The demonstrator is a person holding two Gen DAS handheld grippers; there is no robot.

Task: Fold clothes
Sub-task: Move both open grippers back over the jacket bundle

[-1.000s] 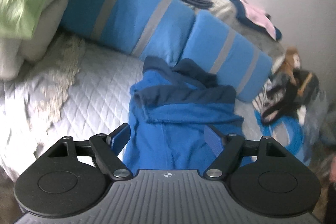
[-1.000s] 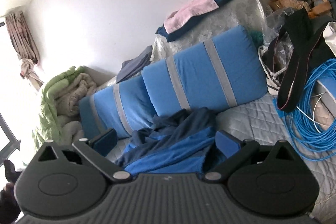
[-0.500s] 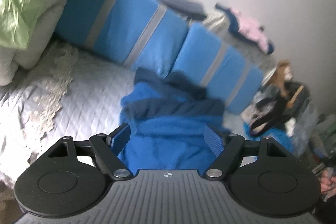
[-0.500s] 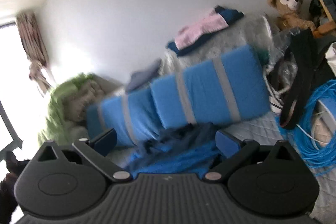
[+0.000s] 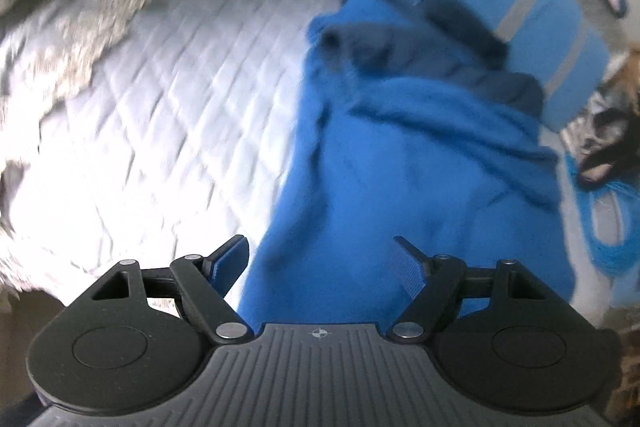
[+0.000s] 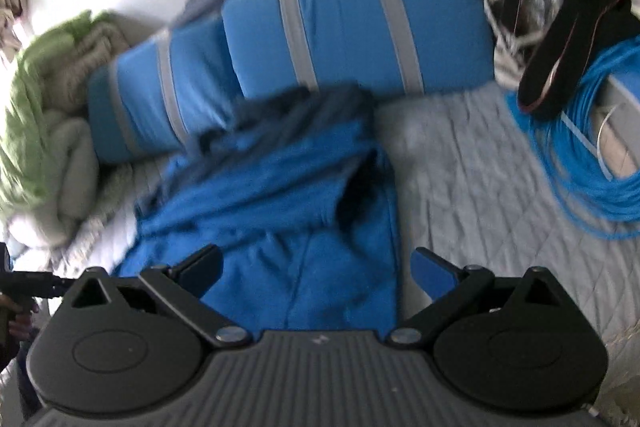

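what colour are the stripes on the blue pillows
Grey bands across the blue pillows, clearest in the right wrist view.

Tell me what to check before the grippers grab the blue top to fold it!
1. Left gripper open: ok, nothing between its fingers.
2. Right gripper open: ok, also empty.
3. Blue top within view of both: ok, just ahead of each gripper.
4. Top lying flat: not ok, it is crumpled, its dark part bunched against the striped blue cushion.
5. Bedcover bare beside the top: ok on the left gripper's side.
6. Blue cable coil apart from the top: ok.
7. Hem or sleeve position: cannot tell, pictures blurred.
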